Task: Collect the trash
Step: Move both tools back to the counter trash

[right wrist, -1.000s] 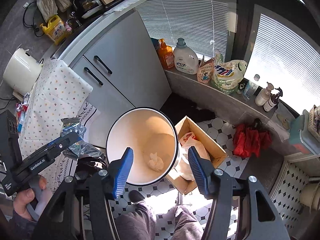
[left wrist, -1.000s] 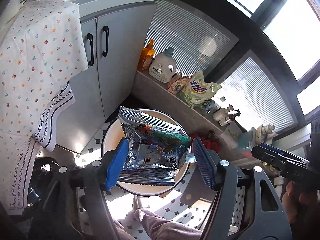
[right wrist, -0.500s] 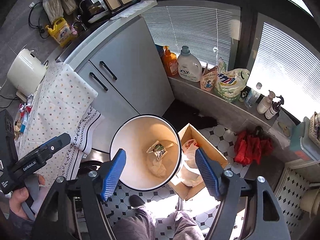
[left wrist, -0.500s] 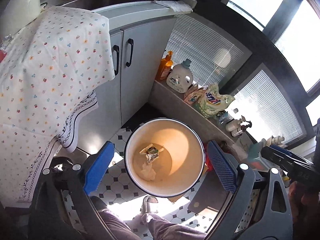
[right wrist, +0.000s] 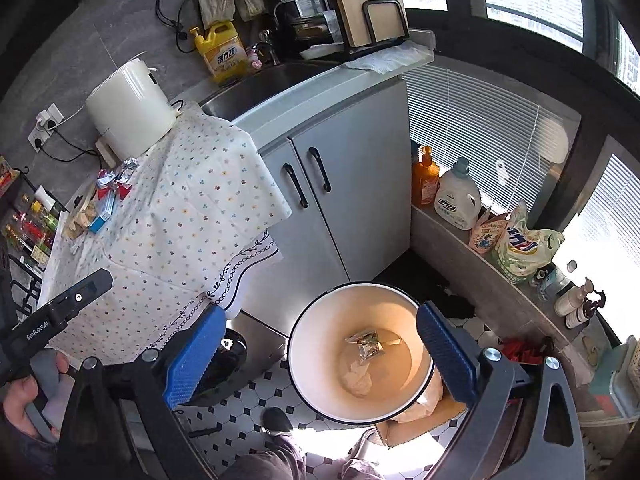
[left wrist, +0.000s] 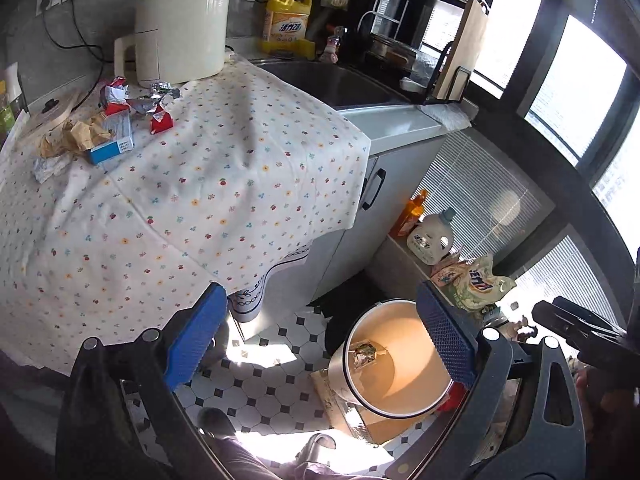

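Both the left gripper [left wrist: 320, 336] and the right gripper [right wrist: 320, 352] are wide apart and hold nothing. A wrapper [right wrist: 368, 346] lies inside the bin [right wrist: 304, 376]; more trash [left wrist: 100, 124] lies on the tablecloth [left wrist: 200, 200] above the bin.

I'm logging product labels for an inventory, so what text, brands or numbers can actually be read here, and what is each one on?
"GenRobot.AI": on the black handle of the left hand-held gripper, seen from the right wrist.
Yellow dish soap bottle: large Chinese characters, too blurred to read reliably.
White detergent jug: blue Chinese label, not legible.
Green-white refill bag: blue characters, unreadable.
Blue box on the tablecloth: print too small.
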The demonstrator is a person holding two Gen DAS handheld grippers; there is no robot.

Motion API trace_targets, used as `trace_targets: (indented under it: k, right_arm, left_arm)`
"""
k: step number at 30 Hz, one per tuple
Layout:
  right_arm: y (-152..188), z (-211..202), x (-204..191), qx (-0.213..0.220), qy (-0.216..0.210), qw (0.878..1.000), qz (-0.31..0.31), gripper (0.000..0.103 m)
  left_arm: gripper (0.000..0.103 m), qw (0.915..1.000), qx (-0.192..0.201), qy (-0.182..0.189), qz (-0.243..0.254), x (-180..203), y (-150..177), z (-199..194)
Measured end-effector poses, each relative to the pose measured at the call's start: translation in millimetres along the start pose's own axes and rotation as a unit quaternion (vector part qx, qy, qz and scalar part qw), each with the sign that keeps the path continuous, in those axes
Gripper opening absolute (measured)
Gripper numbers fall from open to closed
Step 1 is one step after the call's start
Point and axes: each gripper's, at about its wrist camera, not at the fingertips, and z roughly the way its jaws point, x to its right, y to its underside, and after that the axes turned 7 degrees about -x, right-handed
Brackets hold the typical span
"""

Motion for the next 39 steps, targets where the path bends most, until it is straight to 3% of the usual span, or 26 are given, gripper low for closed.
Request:
trace_targets:
  k: [5,8,11,17,20,23,33,39]
  right_arm:
    - [-15.2,-1.1,-38.2,0.017,-0.014,0.999,-0.042,0.095]
    - [-21.5,0.2,-59.7,0.02,-0.031,0.997,-0.068,0.095]
    - [-26.4,4.2,-79.1,0.019,-0.048,0.995,-0.086,0.095]
    - [-35.1,7.7,-116.2,0.026,-0.073,0.989,-0.127,0.095]
    - [-39.7,7.0,-131.5,0.03,-0.083,0.986,-0.144,0.095]
    - [-43.6,7.8,-143.7,0.033,-0.091,0.983,-0.155,0.095]
    - [-53.6,14.2,-175.4,0.044,-0.105,0.977,-0.179,0.095]
    - [-67.2,26.8,-207.6,0.051,-0.107,0.975,-0.188,0.095]
  left_arm:
    - [0.094,0.9988,0.036,-0.022,-0.023,-33.9,2.7,-37.9]
    - [0.094,0.999,0.04,-0.013,-0.014,-46.5,4.0,-61.3]
    - [0.094,0.9981,0.047,-0.041,-0.001,-53.9,5.9,-88.1]
    - [0.094,0.9962,0.026,-0.08,-0.024,-76.5,2.8,-128.0]
    - [0.094,0.9935,-0.015,-0.104,-0.044,-86.9,1.6,-136.6]
    - [0.094,0.991,-0.028,-0.115,-0.063,-94.2,0.7,-146.9]
    - [0.094,0.9788,-0.017,-0.14,-0.148,-137.8,-4.4,-156.3]
    - [0.096,0.9765,0.018,-0.124,-0.175,-179.4,-23.4,-149.8]
